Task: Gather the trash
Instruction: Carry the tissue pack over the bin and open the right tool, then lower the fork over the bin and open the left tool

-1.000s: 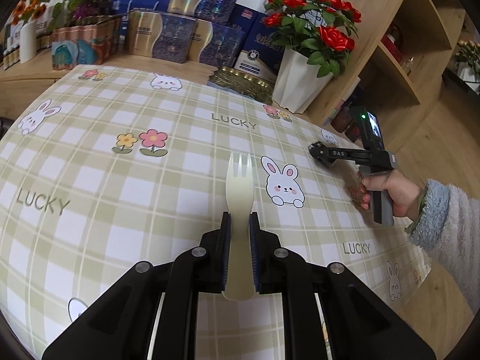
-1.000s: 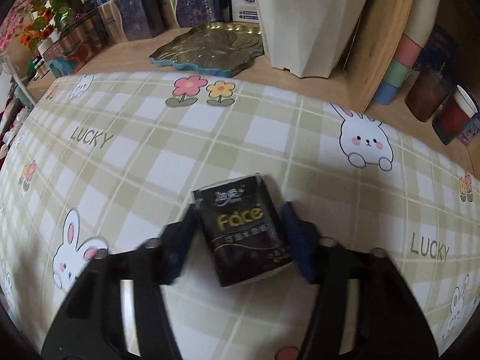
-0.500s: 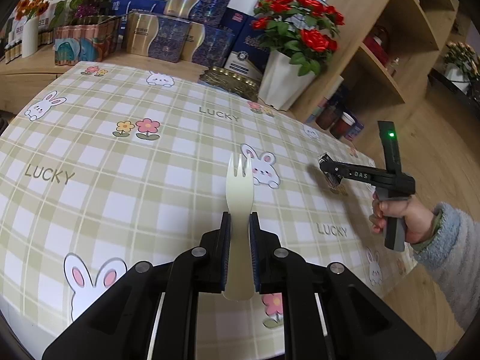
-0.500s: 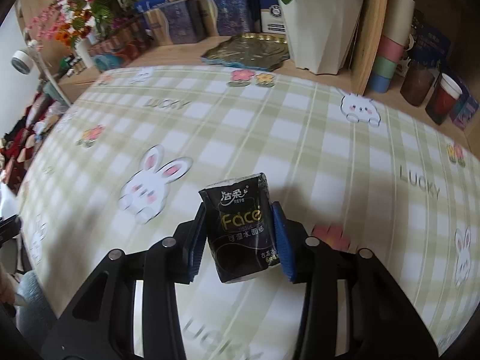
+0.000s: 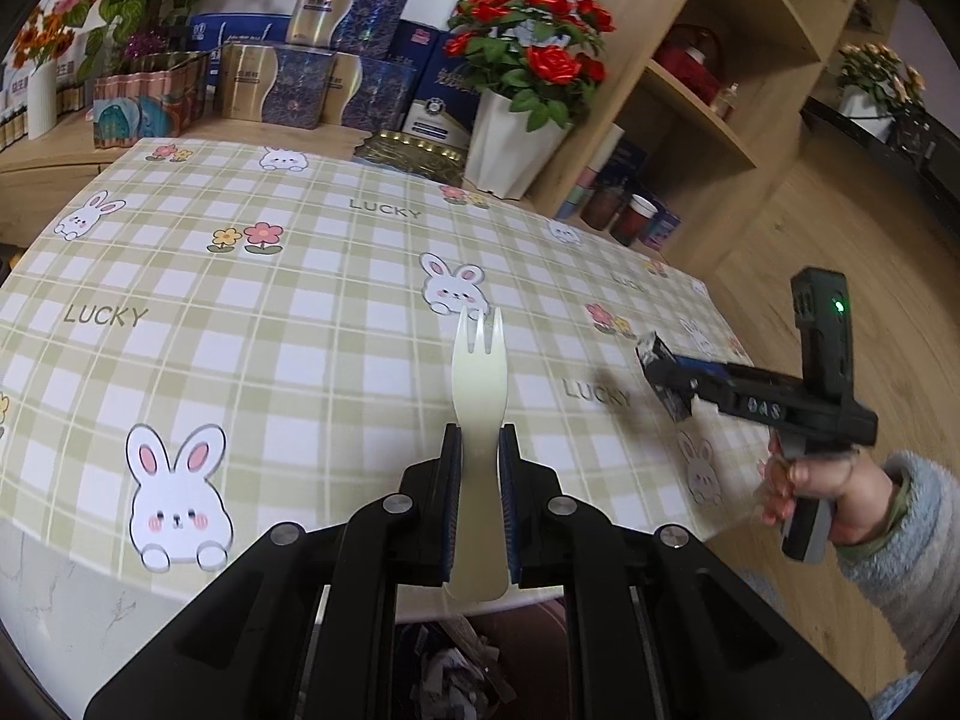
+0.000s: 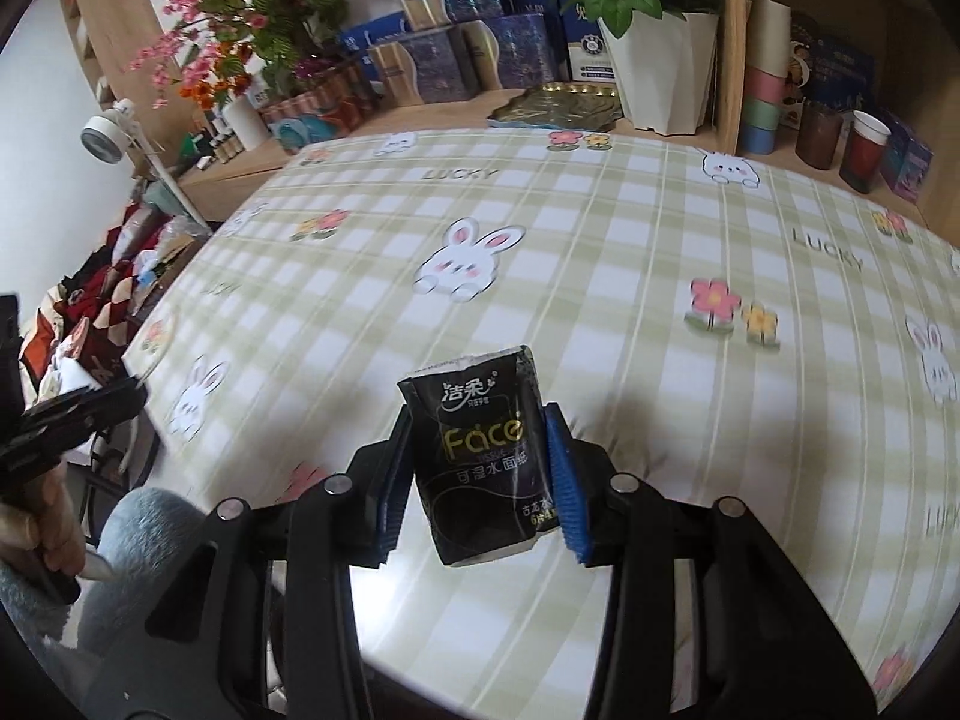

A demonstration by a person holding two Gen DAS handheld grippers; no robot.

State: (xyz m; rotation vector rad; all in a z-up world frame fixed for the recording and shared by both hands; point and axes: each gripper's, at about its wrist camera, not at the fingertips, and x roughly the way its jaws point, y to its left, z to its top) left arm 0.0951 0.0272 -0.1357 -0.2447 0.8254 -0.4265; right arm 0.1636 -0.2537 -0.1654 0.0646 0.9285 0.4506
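Fork (image 5: pixel 478 396) points tines-forward along the clamped left tool (image 5: pixel 480 510); right tool (image 6: pixel 480 474) grips tissue pack (image 6: pixel 483 450).

The fork's (image 5: pixel 479 420) handle end is hidden between the left claw's (image 5: pixel 480 516) pads. Scraps below the counter (image 5: pixel 240 312) edge are too dark to identify. The left claw (image 6: pixel 78 408) is blurred and cut off in the right wrist view. Small print on the tissue pack (image 6: pixel 486 456) is unreadable.

Right gripper (image 6: pixel 480 468) clamped on black tissue pack (image 6: pixel 483 456), held above checked bunny tablecloth (image 6: pixel 630 276)
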